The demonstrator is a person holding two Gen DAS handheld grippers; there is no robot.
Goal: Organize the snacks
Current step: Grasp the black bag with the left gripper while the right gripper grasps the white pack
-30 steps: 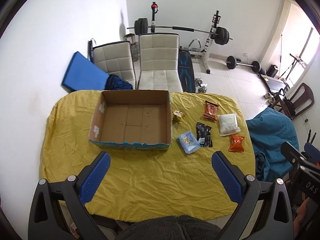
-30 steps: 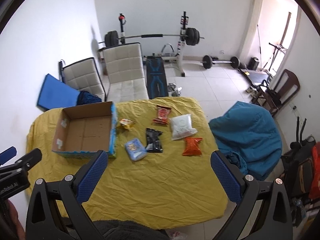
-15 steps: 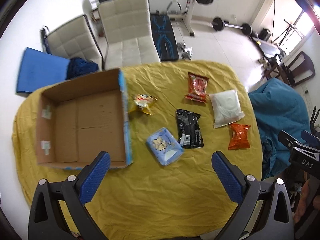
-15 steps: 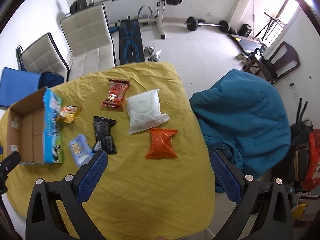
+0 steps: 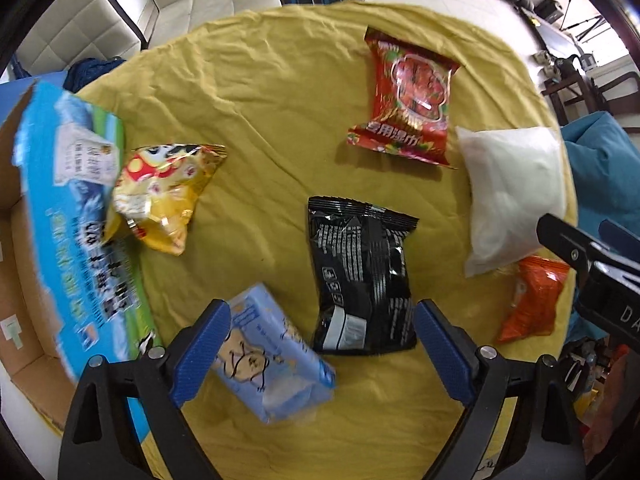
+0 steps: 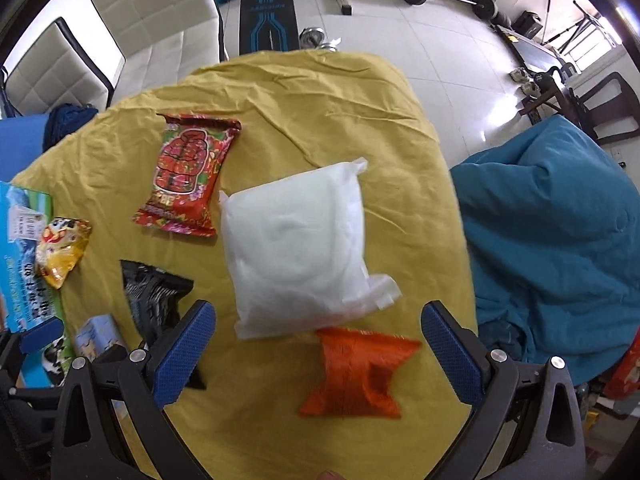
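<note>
Snacks loose on yellow cloth, none boxed. Left gripper (image 5: 320, 344) spread wide, empty — black packet (image 5: 362, 276) and pale blue packet (image 5: 272, 360) between pads; double pickup risked. Right gripper (image 6: 318, 354) likewise released over orange packet (image 6: 360, 372), white bag (image 6: 298, 248) touching it — snagging possible. Cardboard box (image 5: 60, 220) left of left gripper.

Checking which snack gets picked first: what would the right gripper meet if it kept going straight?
Probably the orange packet, lying between the open right gripper fingers; the white bag lies just beyond. Depth is uncertain.

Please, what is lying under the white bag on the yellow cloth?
The white bag lies on the yellow cloth. Its near edge seems to overlap the top of the orange packet. Whether anything else is underneath cannot be seen, because the bag covers it.
</note>
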